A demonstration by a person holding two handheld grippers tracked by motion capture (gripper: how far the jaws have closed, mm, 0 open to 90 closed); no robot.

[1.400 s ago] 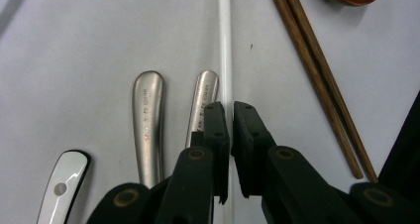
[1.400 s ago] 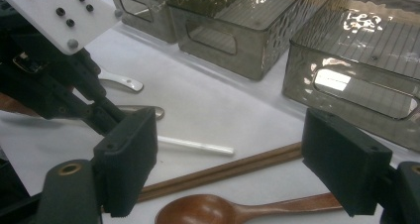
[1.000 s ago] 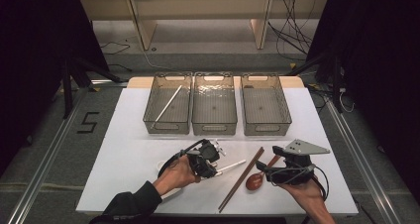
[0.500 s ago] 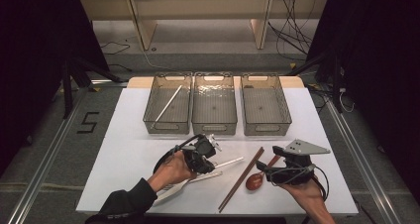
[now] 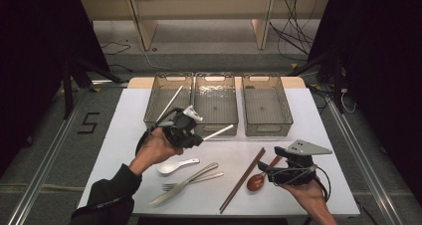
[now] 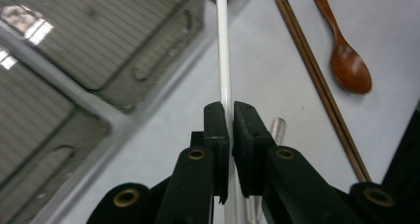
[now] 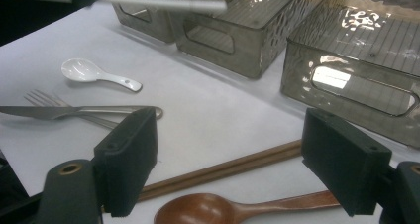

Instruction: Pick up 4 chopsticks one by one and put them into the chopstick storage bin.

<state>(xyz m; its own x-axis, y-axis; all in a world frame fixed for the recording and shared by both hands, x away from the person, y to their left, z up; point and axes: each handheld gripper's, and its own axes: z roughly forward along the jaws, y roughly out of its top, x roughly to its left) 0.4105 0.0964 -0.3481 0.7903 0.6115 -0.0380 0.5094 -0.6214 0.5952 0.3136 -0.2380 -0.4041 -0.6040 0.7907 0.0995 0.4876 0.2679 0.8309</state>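
White and slender, a single chopstick (image 5: pixel 217 132) is pinched between the closed jaws of the left tongs (image 5: pixel 199 137), lifted clear of the counter (image 5: pixel 318 135) and hanging just before the near wall of the middle bin (image 5: pixel 215 103). Its long axis runs roughly level, the free end pointing right across the middle bin's front edge; in the left gripper view the stick (image 6: pixel 224 60) runs straight out from between the pads. A matching white stick (image 5: pixel 170 103) leans inside the left bin (image 5: pixel 167 99), up and to the left of the held one, so the likely move is a short carry that way, with the stick turned toward the bin's long side so that it drops in rather than bridging the rim. The left hand is by far the nearer to that bin. The right tongs (image 5: pixel 266 171) stand wide open and empty low over the counter, above the brown wooden spoon (image 5: pixel 259 179) and beside the dark wooden chopsticks (image 5: pixel 243 180). A white ceramic spoon (image 5: pixel 175 165), a fork (image 5: pixel 191 181) and a knife (image 5: pixel 184 184) lie between the hands.
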